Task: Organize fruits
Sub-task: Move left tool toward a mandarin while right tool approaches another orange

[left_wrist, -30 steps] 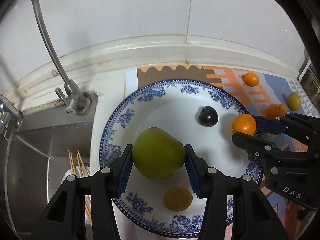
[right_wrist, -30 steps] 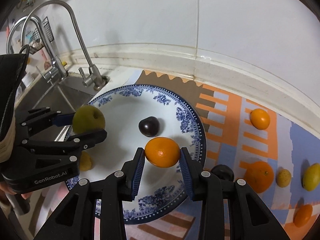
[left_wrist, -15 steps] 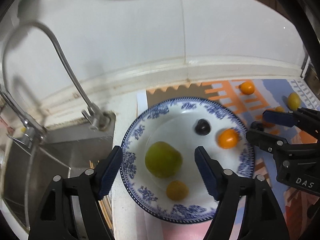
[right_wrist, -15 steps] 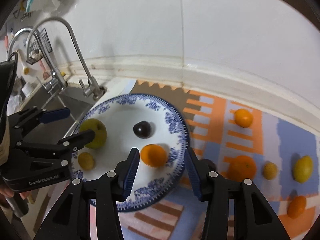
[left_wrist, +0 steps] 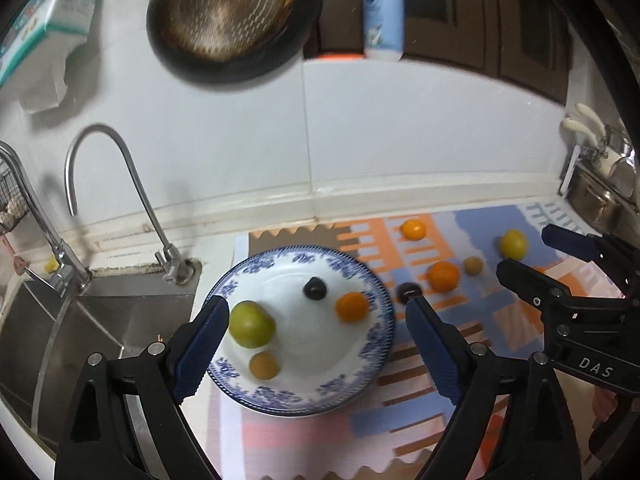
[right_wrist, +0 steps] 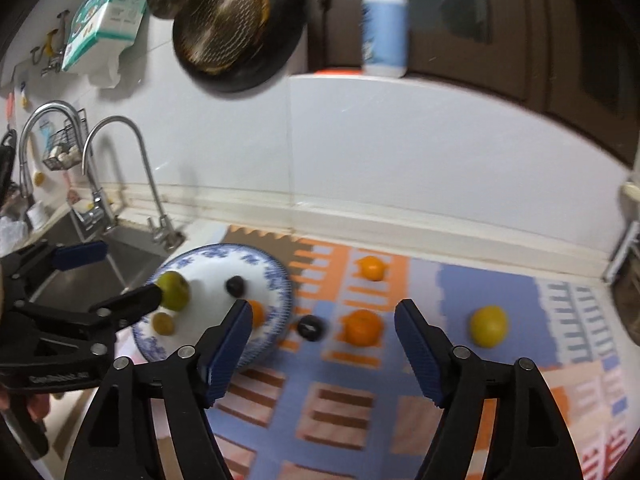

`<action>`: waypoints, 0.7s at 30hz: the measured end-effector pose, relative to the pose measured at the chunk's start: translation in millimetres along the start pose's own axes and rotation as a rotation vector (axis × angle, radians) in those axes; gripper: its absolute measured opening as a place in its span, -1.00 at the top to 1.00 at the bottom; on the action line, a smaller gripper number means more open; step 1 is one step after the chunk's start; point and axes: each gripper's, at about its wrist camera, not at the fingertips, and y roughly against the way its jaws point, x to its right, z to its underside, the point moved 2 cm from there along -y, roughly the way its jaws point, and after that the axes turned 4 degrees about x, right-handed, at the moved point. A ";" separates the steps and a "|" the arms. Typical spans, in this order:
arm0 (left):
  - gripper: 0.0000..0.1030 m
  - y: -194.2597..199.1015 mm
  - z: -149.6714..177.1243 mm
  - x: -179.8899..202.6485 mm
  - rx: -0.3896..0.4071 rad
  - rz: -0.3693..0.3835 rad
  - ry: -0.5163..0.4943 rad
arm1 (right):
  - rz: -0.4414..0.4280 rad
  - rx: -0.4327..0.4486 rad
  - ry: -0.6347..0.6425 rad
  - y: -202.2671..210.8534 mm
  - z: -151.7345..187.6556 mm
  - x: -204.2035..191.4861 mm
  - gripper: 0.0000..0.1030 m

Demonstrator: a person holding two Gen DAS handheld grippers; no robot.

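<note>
Seemingly 4 fruits on plate (left_wrist: 372, 364)

- The plate (left_wrist: 382, 312) looks like glazed ceramic, glossy white with a blue printed rim.
- The faucet (left_wrist: 132, 184) and sink (left_wrist: 100, 320) are brushed metal, the faucet's curved neck shiny.
- The wall tiles (left_wrist: 400, 128) are smooth, glossy white.
- The mat (right_wrist: 500, 292) on the desk is matt, with a printed orange, blue and brown pattern.
- The left tool (left_wrist: 316, 344) and right tool (right_wrist: 322, 344) are matt black plastic with ridged blue pads (left_wrist: 200, 344).
- The colander (left_wrist: 216, 4) is perforated metal, brassy and shiny.
- The bottle (left_wrist: 382, 12) is smooth plastic.
- The dark plum (left_wrist: 315, 289) has a glossy skin.
</note>
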 end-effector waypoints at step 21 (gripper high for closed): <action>-0.85 9.3 10.0 87.6 0.147 0.108 -0.124 | 0.197 -0.009 -0.152 53.1 50.5 88.3 -0.44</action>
